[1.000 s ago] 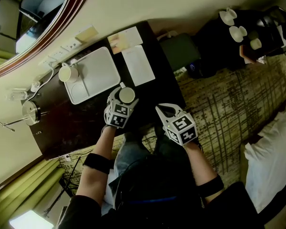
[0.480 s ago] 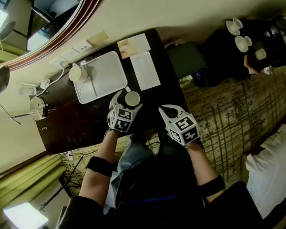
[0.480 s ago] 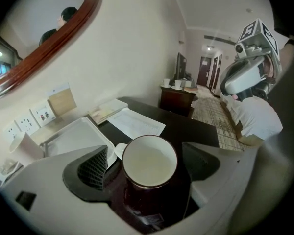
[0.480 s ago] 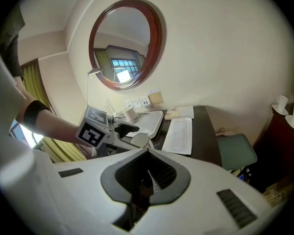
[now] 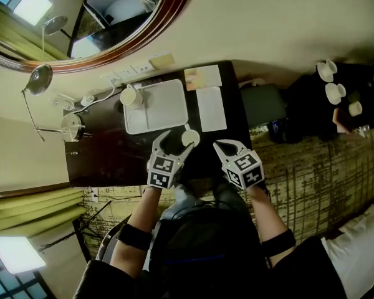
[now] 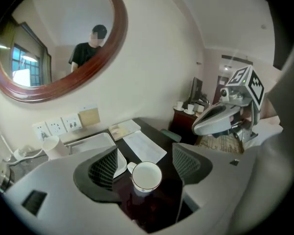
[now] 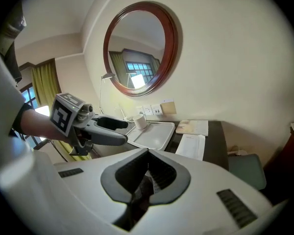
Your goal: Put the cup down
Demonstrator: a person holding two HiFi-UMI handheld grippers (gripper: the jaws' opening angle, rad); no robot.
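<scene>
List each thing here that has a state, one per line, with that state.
cup, upright, empty, standing on the dark table, ungripped.
left gripper, open; jaws have just been closing, cup between them untouched.
right gripper, shut, nothing between its jaws.
second cup, upright at the tray's corner.
tray, lying flat on the table.

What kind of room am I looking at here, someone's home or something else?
Most likely a hotel room: a round wood-framed mirror hangs over a dark desk bearing a white tray, and teacups wait on a side cabinet beside patterned carpet.
</scene>
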